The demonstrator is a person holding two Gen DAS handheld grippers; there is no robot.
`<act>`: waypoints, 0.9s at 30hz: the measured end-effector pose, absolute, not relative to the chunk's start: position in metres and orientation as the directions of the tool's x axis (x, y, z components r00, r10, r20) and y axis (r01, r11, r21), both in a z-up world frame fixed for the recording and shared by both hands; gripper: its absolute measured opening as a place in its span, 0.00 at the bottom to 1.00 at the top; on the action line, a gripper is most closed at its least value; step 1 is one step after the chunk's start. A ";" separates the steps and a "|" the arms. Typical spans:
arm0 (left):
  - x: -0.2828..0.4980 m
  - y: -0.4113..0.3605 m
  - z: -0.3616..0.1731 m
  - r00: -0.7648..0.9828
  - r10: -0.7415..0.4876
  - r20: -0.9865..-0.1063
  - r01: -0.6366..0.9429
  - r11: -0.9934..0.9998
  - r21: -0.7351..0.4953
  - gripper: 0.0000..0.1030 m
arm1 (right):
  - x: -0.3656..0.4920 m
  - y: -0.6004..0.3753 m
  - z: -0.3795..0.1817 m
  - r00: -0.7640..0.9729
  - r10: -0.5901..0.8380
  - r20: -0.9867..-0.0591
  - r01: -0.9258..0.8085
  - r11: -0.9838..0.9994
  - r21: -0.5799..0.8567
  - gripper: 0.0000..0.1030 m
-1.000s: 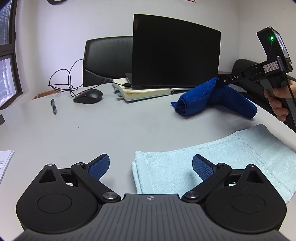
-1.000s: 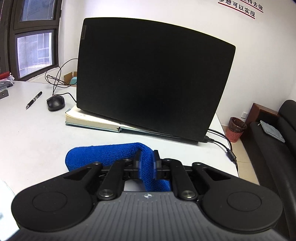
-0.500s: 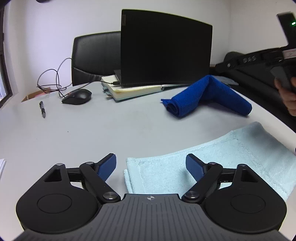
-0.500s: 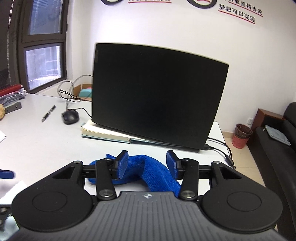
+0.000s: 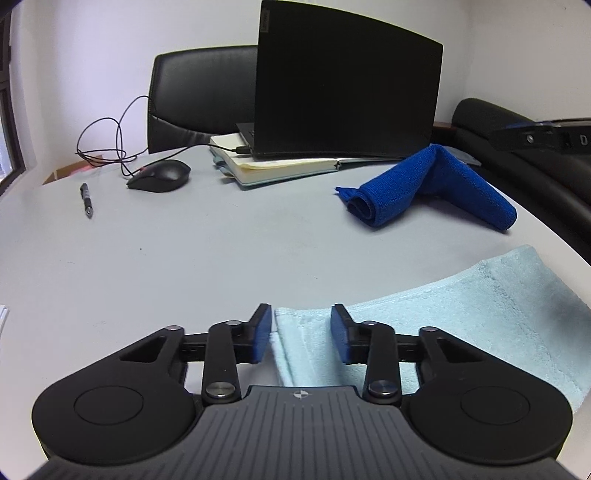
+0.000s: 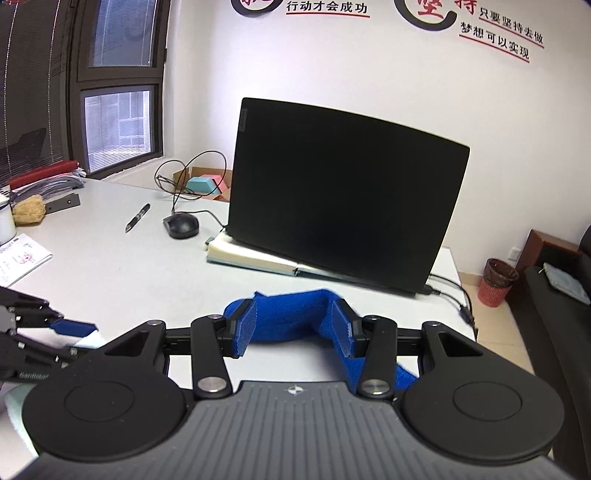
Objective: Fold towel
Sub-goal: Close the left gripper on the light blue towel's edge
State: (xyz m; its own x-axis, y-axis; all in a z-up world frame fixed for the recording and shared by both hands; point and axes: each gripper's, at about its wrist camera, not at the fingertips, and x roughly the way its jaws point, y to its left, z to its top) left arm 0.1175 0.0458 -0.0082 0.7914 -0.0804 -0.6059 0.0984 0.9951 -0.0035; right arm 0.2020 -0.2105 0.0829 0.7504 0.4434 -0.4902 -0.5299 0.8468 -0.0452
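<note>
Below, pale towel edge between parted left gripper pads; right gripper likewise unclenched, above blue towel.

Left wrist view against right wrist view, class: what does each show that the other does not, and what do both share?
Only the left wrist view shows the black office chair and most of the light blue towel, whose folded end lies between the open jaws of the left gripper.

Only the right wrist view shows the windows, the red wastebasket and the wall lettering.

Both show the dark blue cloth, laptop, notebook, mouse, pen and table.
</note>
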 end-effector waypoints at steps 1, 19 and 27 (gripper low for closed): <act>0.117 0.046 -0.008 0.793 -0.077 -0.605 0.100 0.995 0.003 0.29 | 0.200 -0.211 0.083 0.750 0.444 -0.490 -0.530 0.847 -0.045 0.45; 0.123 0.055 -0.005 0.779 -0.177 -0.602 0.266 0.962 0.062 0.12 | 0.175 -0.217 0.076 0.738 0.438 -0.513 -0.527 0.850 -0.032 0.45; 0.107 0.050 0.007 0.808 -0.213 -0.549 0.281 0.959 0.042 0.07 | 0.169 -0.220 0.074 0.732 0.442 -0.518 -0.523 0.852 -0.012 0.45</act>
State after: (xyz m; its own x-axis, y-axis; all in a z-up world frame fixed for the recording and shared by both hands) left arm 0.1067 0.0498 0.0068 0.8084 -0.2127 -0.5489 0.2807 0.9589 0.0419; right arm 0.1686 -0.2198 0.0737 0.7324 0.4423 -0.5177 -0.5231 0.8522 -0.0120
